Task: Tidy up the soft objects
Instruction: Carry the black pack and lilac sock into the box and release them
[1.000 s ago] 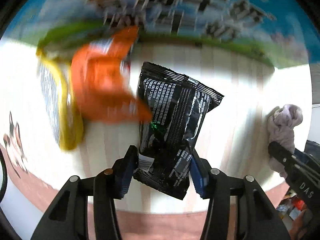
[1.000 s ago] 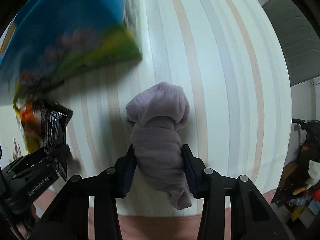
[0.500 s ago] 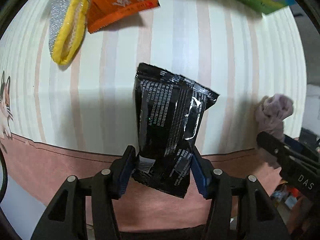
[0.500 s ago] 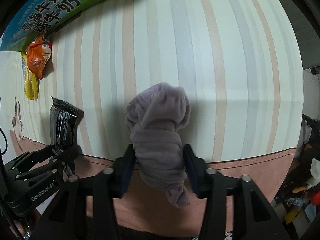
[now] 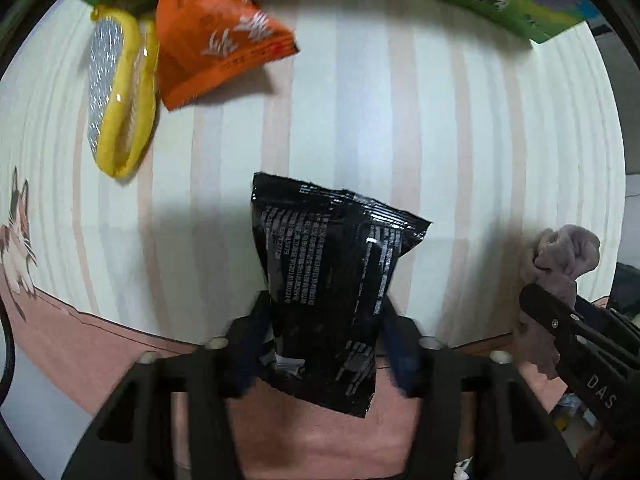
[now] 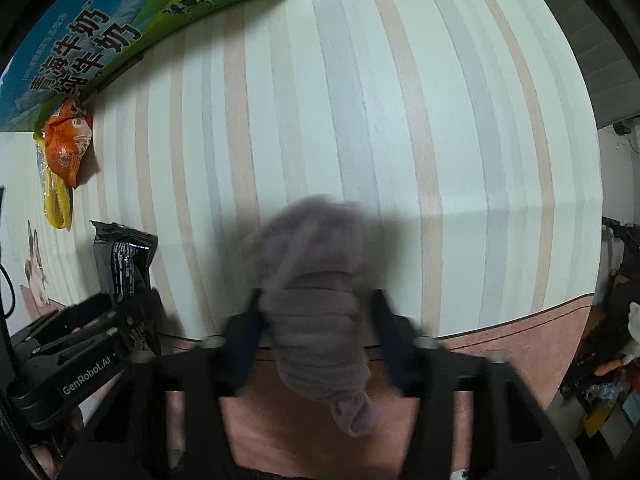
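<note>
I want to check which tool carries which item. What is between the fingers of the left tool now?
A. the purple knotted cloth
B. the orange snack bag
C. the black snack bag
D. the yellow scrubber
C: in the left wrist view the black snack bag sits clamped between the fingers of the left tool, while the purple knotted cloth is in the right tool.

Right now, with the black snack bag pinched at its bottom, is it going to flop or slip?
The black snack bag stands upright above the left gripper, so it probably holds its shape. Its glossy film looks slippery. It looks puffed, so likely light.
</note>
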The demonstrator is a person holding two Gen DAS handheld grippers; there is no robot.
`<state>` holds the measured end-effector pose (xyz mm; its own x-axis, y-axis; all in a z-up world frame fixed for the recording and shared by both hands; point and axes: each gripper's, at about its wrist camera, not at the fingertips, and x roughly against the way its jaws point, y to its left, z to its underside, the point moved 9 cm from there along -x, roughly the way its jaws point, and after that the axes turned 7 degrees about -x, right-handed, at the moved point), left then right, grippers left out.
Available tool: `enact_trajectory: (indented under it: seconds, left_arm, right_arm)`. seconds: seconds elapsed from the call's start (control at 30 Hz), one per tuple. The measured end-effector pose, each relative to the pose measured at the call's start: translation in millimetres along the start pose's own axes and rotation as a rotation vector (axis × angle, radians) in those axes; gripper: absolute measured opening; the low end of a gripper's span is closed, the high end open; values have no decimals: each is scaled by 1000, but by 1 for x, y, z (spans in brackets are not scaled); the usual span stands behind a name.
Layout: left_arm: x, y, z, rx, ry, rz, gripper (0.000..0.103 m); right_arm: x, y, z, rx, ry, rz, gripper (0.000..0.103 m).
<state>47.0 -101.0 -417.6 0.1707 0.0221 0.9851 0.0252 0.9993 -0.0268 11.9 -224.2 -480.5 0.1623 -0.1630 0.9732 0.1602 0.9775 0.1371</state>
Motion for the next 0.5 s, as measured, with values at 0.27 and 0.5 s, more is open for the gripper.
enact_trajectory:
  seconds: [0.27,0.5]
  left_arm:
    - [86,-5,-12,6,-131,76,40]
    - [215,18,-60,28,-315,174,40]
  right_arm:
    - [37,25,6,29,-44,-66,39]
    - [151,61,-18,89,-163,-236,39]
